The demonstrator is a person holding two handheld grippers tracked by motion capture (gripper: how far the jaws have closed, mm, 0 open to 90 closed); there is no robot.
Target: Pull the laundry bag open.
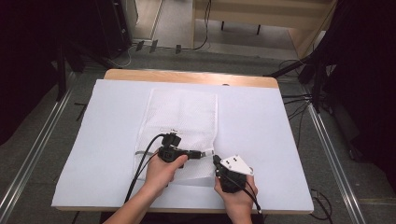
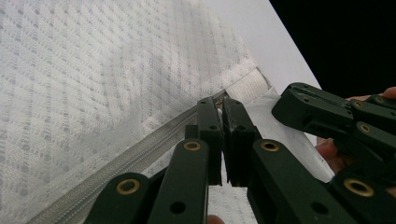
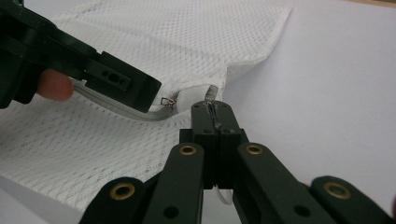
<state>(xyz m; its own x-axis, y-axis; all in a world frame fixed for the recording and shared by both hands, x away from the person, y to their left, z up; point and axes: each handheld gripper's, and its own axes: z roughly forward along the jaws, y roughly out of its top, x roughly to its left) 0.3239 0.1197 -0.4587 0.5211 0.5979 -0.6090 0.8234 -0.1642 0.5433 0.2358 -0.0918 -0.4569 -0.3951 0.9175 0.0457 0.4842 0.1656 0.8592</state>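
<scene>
Zipper pull (image 3: 169,101): pinched by left tongs (image 2: 222,103).
Zipper axis (image 2: 140,154): runs away from right tongs (image 3: 212,108).
Mesh bag (image 1: 182,116) corner: clamped by right tongs.

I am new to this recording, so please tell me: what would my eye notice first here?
A white mesh bag lies on the white sheet covering the table. At its near right corner, both grippers meet: the left gripper is shut on the zipper pull, and the right gripper pinches the bag's edge beside it.

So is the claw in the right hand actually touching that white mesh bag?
Touching. In the right gripper view, the right claw is shut on the zipper-end edge of the mesh bag.
</scene>
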